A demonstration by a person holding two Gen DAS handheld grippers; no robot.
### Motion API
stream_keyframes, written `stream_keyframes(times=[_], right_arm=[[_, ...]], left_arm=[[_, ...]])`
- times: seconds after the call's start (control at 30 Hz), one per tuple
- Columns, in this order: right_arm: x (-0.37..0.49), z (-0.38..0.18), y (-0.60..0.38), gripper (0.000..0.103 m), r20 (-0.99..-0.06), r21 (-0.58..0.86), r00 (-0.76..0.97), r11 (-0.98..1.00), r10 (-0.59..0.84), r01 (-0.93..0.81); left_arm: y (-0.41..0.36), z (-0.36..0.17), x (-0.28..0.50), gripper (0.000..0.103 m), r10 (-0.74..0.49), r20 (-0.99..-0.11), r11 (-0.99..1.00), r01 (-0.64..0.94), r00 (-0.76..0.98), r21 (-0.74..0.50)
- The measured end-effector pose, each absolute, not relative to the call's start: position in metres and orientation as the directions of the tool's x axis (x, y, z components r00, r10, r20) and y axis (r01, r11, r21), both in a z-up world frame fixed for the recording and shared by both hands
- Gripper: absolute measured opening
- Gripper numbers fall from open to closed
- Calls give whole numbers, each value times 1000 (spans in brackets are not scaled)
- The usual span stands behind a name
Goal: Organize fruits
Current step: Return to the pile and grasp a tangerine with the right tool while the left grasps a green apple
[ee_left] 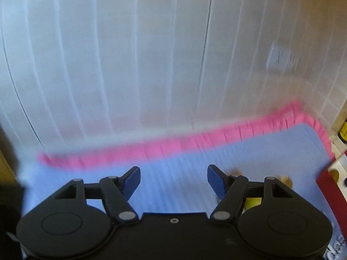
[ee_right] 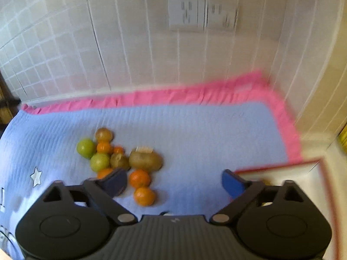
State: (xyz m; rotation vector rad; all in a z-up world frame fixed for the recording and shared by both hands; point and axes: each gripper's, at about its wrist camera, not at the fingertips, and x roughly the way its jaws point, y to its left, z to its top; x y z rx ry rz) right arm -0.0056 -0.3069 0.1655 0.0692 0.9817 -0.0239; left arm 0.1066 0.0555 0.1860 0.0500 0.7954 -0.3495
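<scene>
In the right wrist view a heap of fruit lies on a blue quilted mat [ee_right: 195, 130]: two green apples [ee_right: 86, 148], several oranges [ee_right: 139, 178] and brown fruits, the largest oblong one [ee_right: 145, 160] with a label. My right gripper [ee_right: 173, 179] hangs open and wide above the mat, its left pad next to the heap, with nothing between its fingers. A red-rimmed white box [ee_right: 282, 171] sits behind its right finger. My left gripper [ee_left: 173, 173] is open and empty over the mat [ee_left: 260, 149]. Brownish fruits [ee_left: 286, 179] and a yellow-green one [ee_left: 252, 202] show behind its right finger, blurred.
The mat has a pink border [ee_right: 184, 96] and runs up to a white tiled wall with sockets [ee_right: 201, 14]. In the left wrist view a red box edge [ee_left: 327, 186] and a white holder with holes [ee_left: 338, 169] stand at the right.
</scene>
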Motion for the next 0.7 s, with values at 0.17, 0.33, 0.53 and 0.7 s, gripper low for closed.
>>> stream_keyframes(times=[0.17, 0.33, 0.53, 0.7], right_arm=[[10, 85, -302, 78, -923, 171, 362, 983, 133, 74], [14, 67, -294, 80, -922, 153, 370, 985, 114, 78], [31, 55, -292, 81, -908, 171, 397, 983, 134, 60], [39, 47, -289, 78, -908, 130, 407, 990, 97, 55]], left_arm=[[21, 117, 129, 80, -314, -765, 943, 278, 562, -182], [-17, 90, 154, 81, -403, -774, 902, 353, 488, -247], [-43, 63, 164, 81, -438, -815, 874, 391, 378, -289], [-56, 50, 166, 80, -381, -858, 891, 383, 344, -243]])
